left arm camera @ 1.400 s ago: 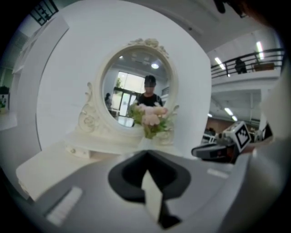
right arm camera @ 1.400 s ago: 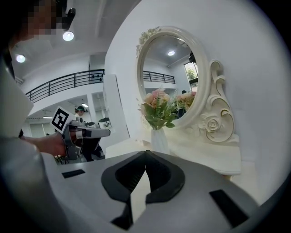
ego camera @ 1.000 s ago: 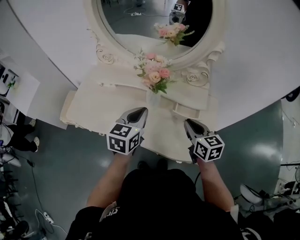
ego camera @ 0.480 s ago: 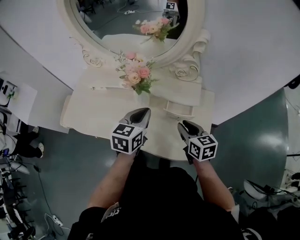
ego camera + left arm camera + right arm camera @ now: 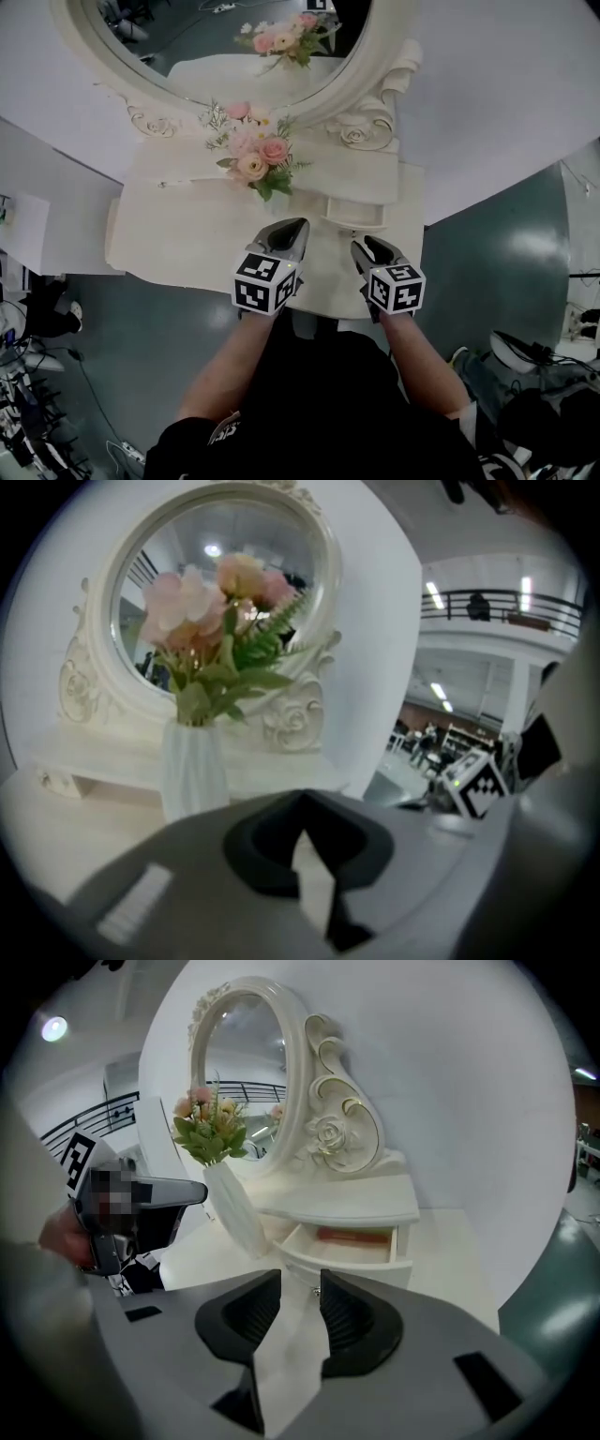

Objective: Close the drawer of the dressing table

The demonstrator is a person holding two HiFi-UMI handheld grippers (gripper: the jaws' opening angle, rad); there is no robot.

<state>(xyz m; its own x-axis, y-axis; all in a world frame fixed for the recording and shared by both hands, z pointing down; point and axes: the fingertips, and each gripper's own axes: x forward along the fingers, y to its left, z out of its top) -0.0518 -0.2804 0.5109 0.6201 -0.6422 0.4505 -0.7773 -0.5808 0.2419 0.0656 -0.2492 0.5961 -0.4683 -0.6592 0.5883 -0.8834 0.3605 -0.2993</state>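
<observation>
The drawer [image 5: 342,1244] stands pulled out of a low box [image 5: 342,1206] at the right end of the counter [image 5: 187,234], under the mirror's carved scroll. In the right gripper view it sits just right of centre. A reddish thing [image 5: 356,1235] lies inside it at the back. Its small knob [image 5: 316,1290] shows in the gap at the tips of the right gripper [image 5: 300,1283]. That gripper's fingers are spread and have just been opening; they pinch nothing, and whether they reach the knob cannot be told.

In the head view the right gripper is low and right of centre, pointing up the frame at the drawer. The left gripper [image 5: 292,225] is just beside it to the left, over the counter's front edge. Its fingers are pressed together with nothing between them.

Above the left gripper in the frame, a white vase [image 5: 192,766] of pink flowers [image 5: 253,159] stands on the counter before the oval mirror [image 5: 216,37]. A teal floor [image 5: 487,244] shows at the right.
</observation>
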